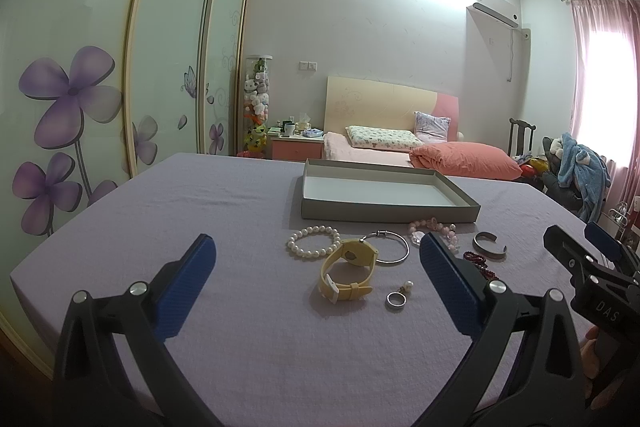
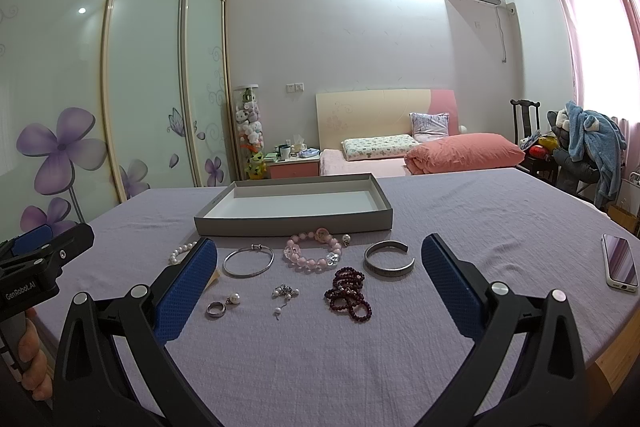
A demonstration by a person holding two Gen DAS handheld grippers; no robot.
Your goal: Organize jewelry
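Both tongs are spread wide and empty, hovering low over the desk (image 2: 480,219). Left tongs (image 1: 316,259), right tongs (image 2: 320,259). Nothing is in the grey tray (image 2: 292,223) yet, by the look of it; all the jewelry sits loose on the purple cloth just in front of it.

Layout from the right wrist view: silver bangle (image 2: 248,261), pink bead bracelet (image 2: 312,251), silver cuff (image 2: 389,261), dark red bead strand (image 2: 349,289), ring (image 2: 216,309), pearl earring (image 2: 233,298), small charm piece (image 2: 285,293). Left wrist view adds the pearl bracelet (image 1: 313,242) and yellow watch (image 1: 349,269).

Suggestion: start with the big, rigid pieces nearest each side, watch for left, cuff for right. Pinch across the band, not the flat face. Lift clear of the tray wall before the drop. Leave the ring and earring last; they're likely to skid on cloth, so come straight down. Phone (image 2: 620,263) stays put.
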